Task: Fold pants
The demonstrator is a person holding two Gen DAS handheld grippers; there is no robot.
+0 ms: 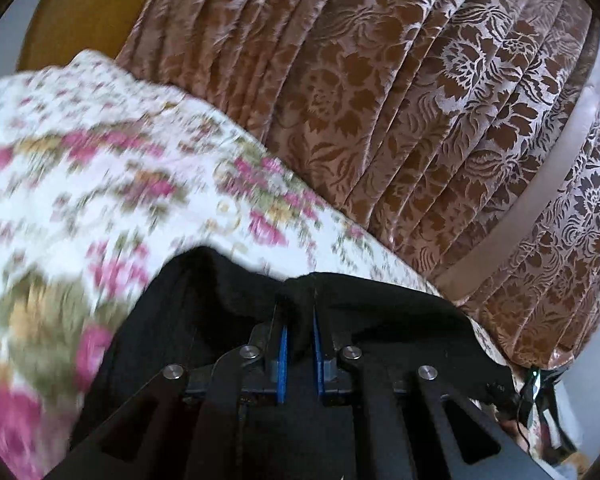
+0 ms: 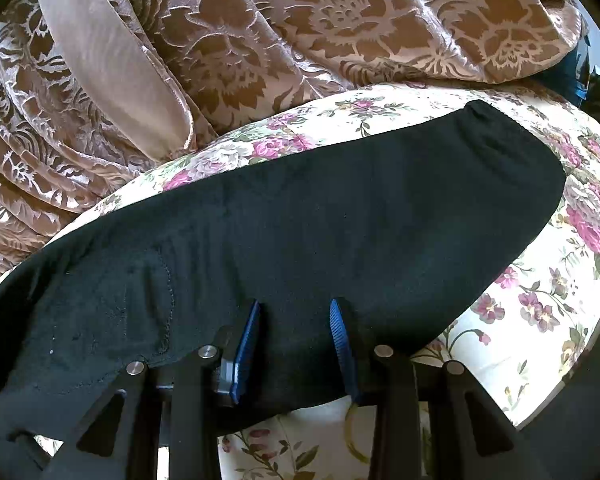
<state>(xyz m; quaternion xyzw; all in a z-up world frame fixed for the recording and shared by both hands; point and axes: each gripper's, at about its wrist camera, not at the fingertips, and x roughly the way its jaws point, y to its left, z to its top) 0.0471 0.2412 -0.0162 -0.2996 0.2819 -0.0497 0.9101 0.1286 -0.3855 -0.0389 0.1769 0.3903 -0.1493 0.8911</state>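
The black pants (image 2: 320,216) lie stretched across a floral bedspread (image 2: 540,300), with the waistband end at the far right. My right gripper (image 2: 296,308) is open, its blue-padded fingers (image 2: 247,336) resting on the near edge of the pants. In the left wrist view my left gripper (image 1: 299,304) is shut on a bunched fold of the black pants (image 1: 380,304), lifted a little above the bedspread (image 1: 100,184), which is blurred.
A brown floral curtain (image 1: 400,100) hangs right behind the bed and drapes onto it in the right wrist view (image 2: 260,40). A plain beige band (image 2: 112,68) runs through the curtain. A yellow wall (image 1: 72,12) shows at the far left.
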